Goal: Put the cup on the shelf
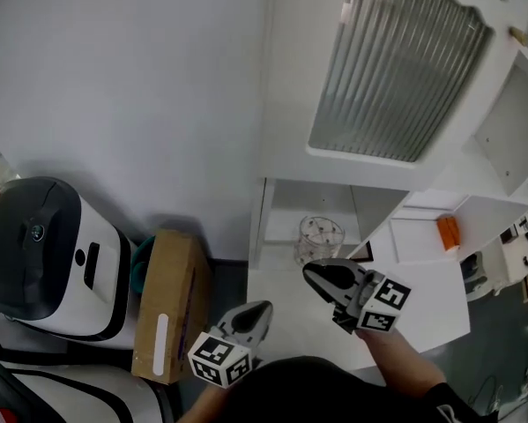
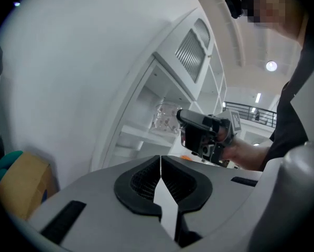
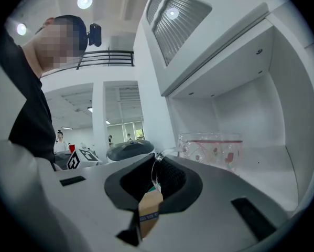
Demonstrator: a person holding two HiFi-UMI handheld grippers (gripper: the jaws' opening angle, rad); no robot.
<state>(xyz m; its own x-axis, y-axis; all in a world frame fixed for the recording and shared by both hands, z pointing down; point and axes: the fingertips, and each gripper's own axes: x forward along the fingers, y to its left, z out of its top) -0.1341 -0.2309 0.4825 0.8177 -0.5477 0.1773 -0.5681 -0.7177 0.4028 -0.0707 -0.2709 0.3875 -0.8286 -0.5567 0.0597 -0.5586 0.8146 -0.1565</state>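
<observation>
A clear glass cup [image 1: 321,236] with small red flowers hangs in front of the white cabinet's open lower shelf [image 1: 286,276]. My right gripper [image 1: 310,272] is shut on the cup's clear handle, which shows pinched between the jaws in the right gripper view, where the right gripper [image 3: 155,160] has the cup [image 3: 212,148] just past its tips. The gripper's body hides the cup's base, so I cannot tell whether it rests on the shelf. My left gripper [image 1: 264,308] is shut and empty, lower left of the cup. From the left gripper [image 2: 160,160] I see the cup [image 2: 164,117] and right gripper [image 2: 184,117].
A ribbed-glass cabinet door [image 1: 396,69] stands open above the shelf. An orange object [image 1: 448,232] lies on a ledge at the right. A cardboard box [image 1: 167,302] and a white-and-black appliance [image 1: 43,258] stand on the floor at the left by the wall.
</observation>
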